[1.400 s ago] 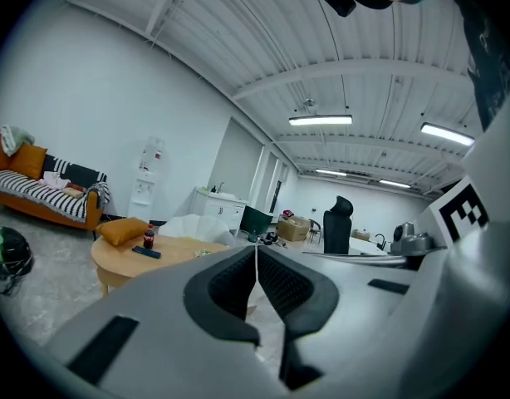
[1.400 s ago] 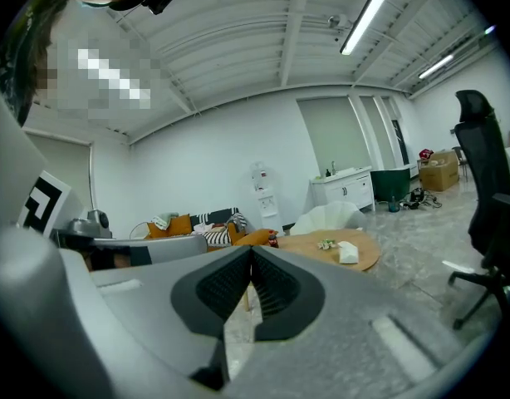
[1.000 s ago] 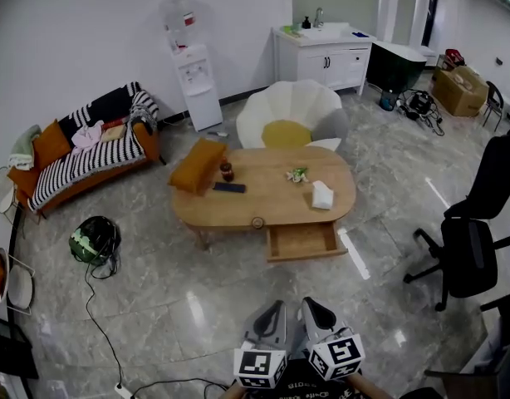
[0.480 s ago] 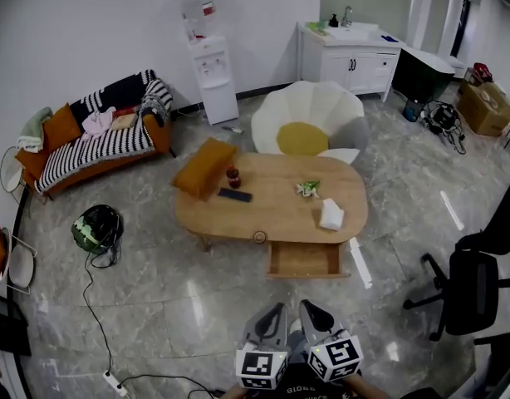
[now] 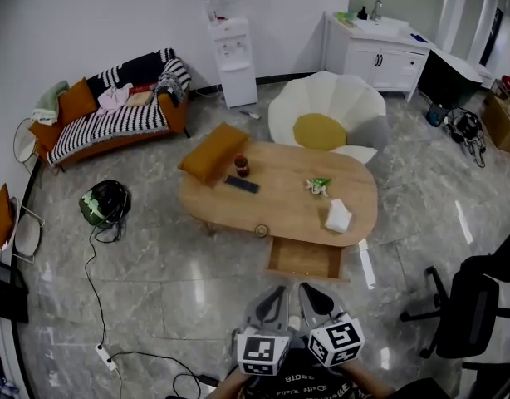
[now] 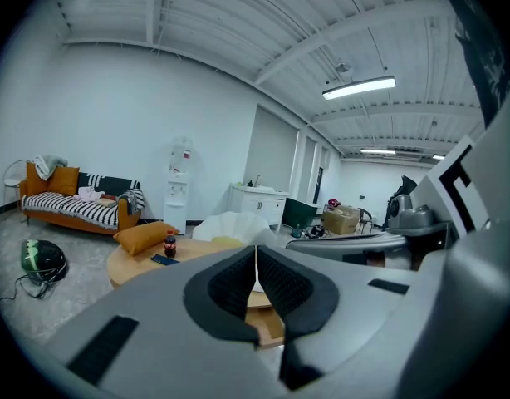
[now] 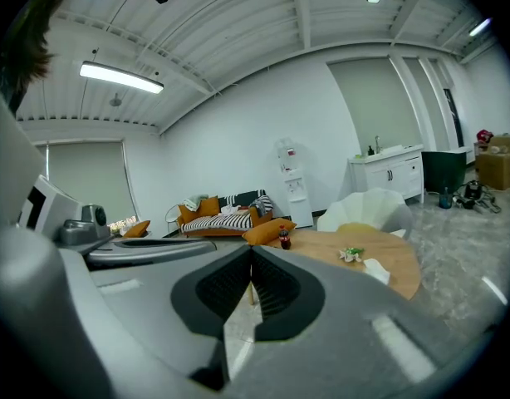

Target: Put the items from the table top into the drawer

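1. The left tool has its two pads pressed together with nothing between them; the right tool is pressed together and empty as well. With nothing to carry yet, neither has reason to be spread.
2. In the head view both tools sit side by side at the near edge, pointing toward the oval wooden bench, which is well apart from them across bare floor. I judge this as the approach, before any pick.
3. The drawer hangs pulled out from the near side of the bench, right of centre. Nothing shows inside it, so the task looks unstarted. Its open mouth faces the person, ready for things dropped in from above.
4. The task's things all lie on the bench top:
   - a small bottle stands upright at the far left;
   - a dark flat device lies just near of it;
   - a green-and-white packet sits mid-bench;
   - a white cloth lies at the right, closest to the drawer.
5. An orange cushion overhangs the far-left edge; probably too bulky for the drawer.
6. The cloth looks like the easiest first pick, since it is soft and nearest.
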